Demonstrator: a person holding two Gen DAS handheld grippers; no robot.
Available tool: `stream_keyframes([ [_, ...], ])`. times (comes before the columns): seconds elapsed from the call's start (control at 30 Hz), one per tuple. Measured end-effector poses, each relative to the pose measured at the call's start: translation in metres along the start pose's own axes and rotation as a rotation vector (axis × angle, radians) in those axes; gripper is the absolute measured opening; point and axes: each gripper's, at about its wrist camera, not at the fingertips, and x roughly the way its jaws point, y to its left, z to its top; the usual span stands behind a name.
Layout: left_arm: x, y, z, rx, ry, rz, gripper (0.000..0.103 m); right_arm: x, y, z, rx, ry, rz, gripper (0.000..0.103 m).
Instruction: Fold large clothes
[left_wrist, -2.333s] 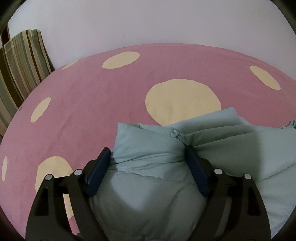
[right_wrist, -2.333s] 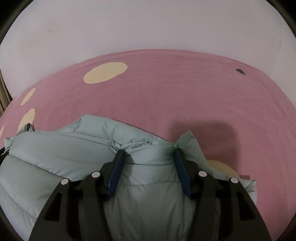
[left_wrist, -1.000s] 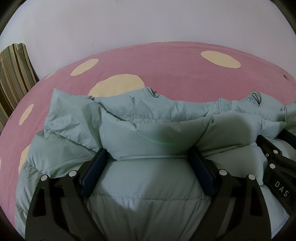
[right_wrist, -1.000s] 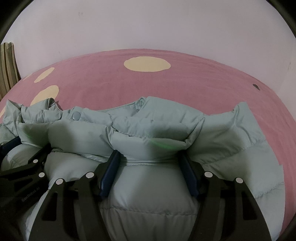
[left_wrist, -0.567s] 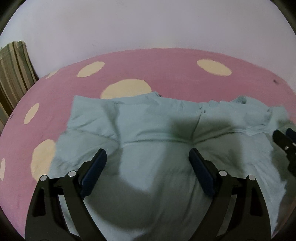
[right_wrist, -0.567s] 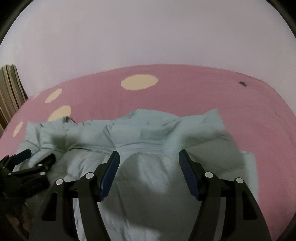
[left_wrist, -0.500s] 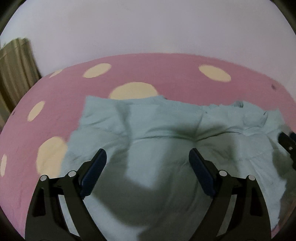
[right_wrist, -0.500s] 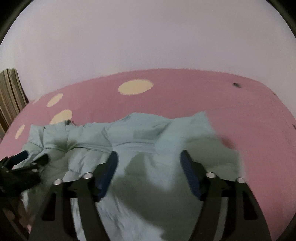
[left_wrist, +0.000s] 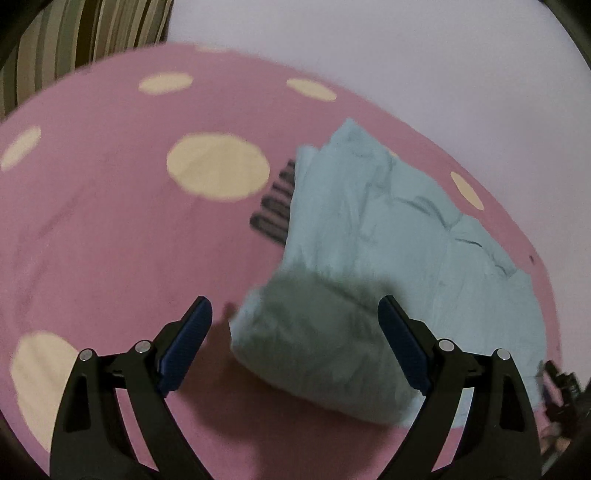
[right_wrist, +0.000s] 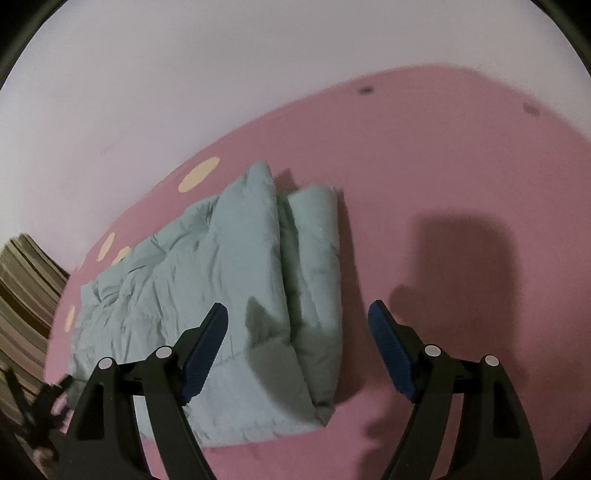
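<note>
Left gripper (left_wrist: 293, 341) above jacket (left_wrist: 388, 251) (untouched)

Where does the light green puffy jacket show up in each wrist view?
Left wrist: the jacket fills centre and right, running from upper centre to the lower right.
Right wrist: the jacket lies left of centre, its folded edge pointing up.
Shared landmark: the pink bedspread with cream dots under it.

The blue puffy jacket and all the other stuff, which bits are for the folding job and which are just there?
For the job:
- light blue puffy jacket, lying folded
- left gripper, open
- right gripper, open

Just there:
- pink spotted cover
- striped cloth
- white wall
</note>
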Motion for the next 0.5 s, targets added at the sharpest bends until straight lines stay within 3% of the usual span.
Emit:
stream_keyframes([
  [0.17,0.016,0.000,-0.005,-0.058,0.053,-0.063,0.091,0.015,-0.001,-0.006,0.020,0.038,-0.002,0.077],
  [0.3,0.020,-0.002,-0.006,-0.082,0.038,-0.067,0.091,0.026,-0.003,-0.013,0.046,0.065,0.007,0.077],
  [0.4,0.025,-0.006,-0.006,-0.066,0.040,-0.040,0.069,0.029,-0.003,-0.017,0.059,0.058,0.013,0.077],
  [0.5,0.029,-0.012,-0.005,-0.058,0.052,-0.067,0.044,0.032,-0.002,-0.019,0.029,0.071,0.032,0.053],
])
